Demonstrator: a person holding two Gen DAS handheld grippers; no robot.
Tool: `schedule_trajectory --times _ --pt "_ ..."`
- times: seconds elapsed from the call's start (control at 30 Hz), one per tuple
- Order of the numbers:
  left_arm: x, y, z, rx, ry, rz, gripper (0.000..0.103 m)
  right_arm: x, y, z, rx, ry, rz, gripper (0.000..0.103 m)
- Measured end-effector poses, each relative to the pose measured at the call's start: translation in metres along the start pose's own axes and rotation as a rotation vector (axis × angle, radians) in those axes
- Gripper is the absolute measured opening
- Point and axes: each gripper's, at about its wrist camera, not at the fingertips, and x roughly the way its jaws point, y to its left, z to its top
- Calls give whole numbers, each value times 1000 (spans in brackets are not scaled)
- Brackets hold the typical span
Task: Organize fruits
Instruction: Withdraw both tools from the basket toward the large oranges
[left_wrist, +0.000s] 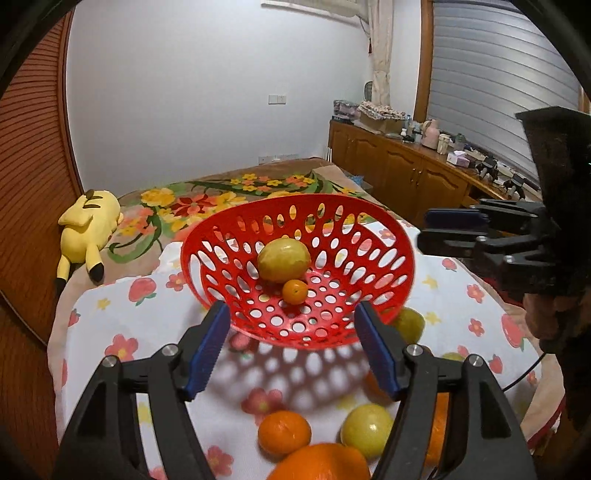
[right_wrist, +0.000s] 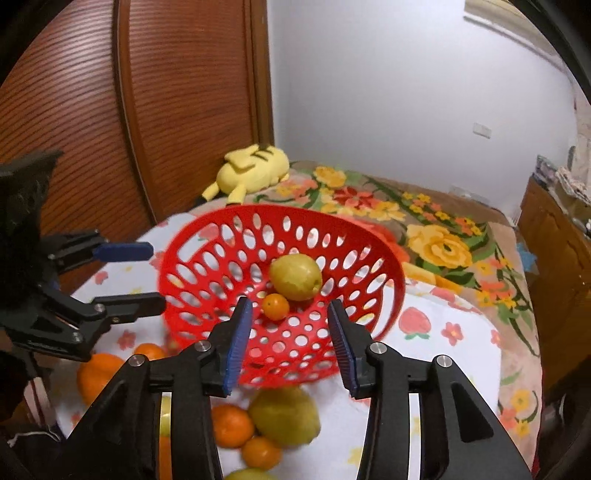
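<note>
Partly hidden behind the right tongs (right_wrist: 290, 345) — loose fruits (right_wrist: 284, 415), blurred.

Centre frame, the red perforated basket (left_wrist: 295, 269) sits on the floral cloth (left_wrist: 122, 314), holding a yellow-green lemon (left_wrist: 283, 259) with a small orange kumquat (left_wrist: 294, 291) touching it just below. The left claw (left_wrist: 291, 347) frames the lower half, blue pads spread wide, nothing between them. At the bottom edge lie a tangerine (left_wrist: 283, 431), a pale yellow fruit (left_wrist: 366, 429) and a big orange (left_wrist: 321, 463), close together. Another yellowish fruit (left_wrist: 410, 325) peeks out under the basket's right rim. The right claw (left_wrist: 424, 229) hangs at the right edge, fingers slightly apart. A yellow plush toy (left_wrist: 88, 229) lies at the left on the bed (left_wrist: 229, 195).
</note>
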Motion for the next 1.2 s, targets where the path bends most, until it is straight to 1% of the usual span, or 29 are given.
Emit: schedule_trajectory --times 0.17,0.23,0.37,0.47,0.67,0.73,0.8,0.97,1.07,1.2 --pt "-25 0 -11 -20 -35 -12 75 -34 15 -10 17 -43 -12 49" --pt "-33 -1 -18 -23 -37 -8 75 -45 23 -18 28 -59 -14 53" --pt "-47 -2 -31 -31 -42 5 76 -59 39 -36 37 -79 -19 58" --pt "-57 -3 -41 -39 -46 10 76 -64 50 -52 46 -85 -23 60" --pt "-66 -2 -60 -64 -53 42 78 -65 61 -82 86 -75 -1 63" --pt "-68 -3 -68 -67 -62 75 78 -63 63 -91 99 -69 9 65" --pt "-68 -5 -75 -65 -60 92 78 -60 64 -98 107 -65 10 67" --pt "-59 -3 -90 -71 -26 82 78 -50 73 -111 91 -43 8 68" --pt "-54 -1 -100 -92 -12 51 78 -43 74 -119 96 -32 18 68" --pt "-48 1 -109 -115 19 53 78 -36 76 -124 96 -19 24 69"
